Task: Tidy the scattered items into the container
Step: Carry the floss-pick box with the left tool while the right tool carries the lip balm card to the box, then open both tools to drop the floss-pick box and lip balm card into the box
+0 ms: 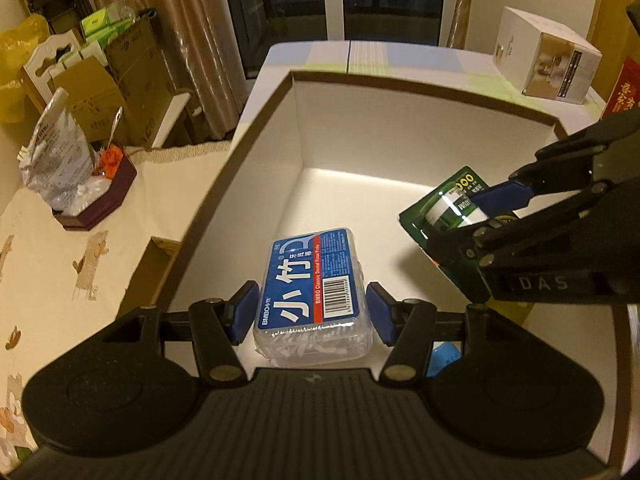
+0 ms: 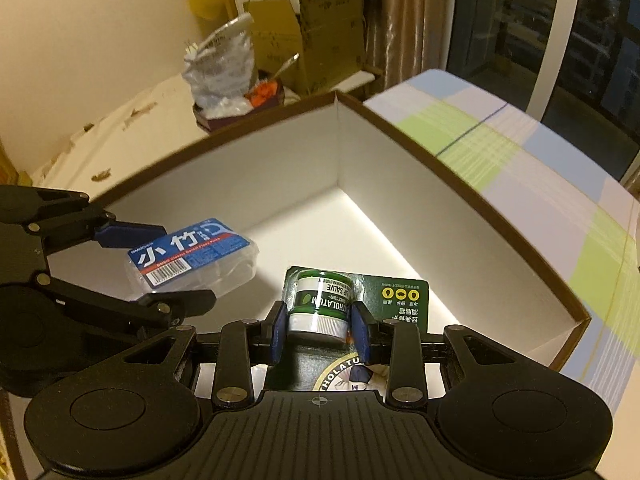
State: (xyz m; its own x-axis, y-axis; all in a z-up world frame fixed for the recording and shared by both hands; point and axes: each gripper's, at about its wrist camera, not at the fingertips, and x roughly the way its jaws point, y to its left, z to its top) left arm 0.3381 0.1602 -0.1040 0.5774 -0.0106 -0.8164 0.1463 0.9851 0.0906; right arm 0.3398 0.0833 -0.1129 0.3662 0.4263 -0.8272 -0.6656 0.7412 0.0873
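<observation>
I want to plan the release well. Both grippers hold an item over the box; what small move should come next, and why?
Probably lower both a little, then open the jaws. The left gripper holds the floss pick case and the right gripper holds the lip salve pack, both already inside the white box, seemingly just above its floor.

Beside my workspace: a dark hexagonal tray (image 1: pixel 96 210) holding a crinkled plastic bag (image 1: pixel 56 152), on a patterned tablecloth (image 1: pixel 52 264); cardboard boxes (image 1: pixel 120 92) before curtains (image 1: pixel 192 32); a white carton (image 1: pixel 548 60).

A home: curtains (image 1: pixel 192 40), tablecloth-covered table (image 1: pixel 60 260), stacked cardboard boxes (image 1: pixel 132 80).
</observation>
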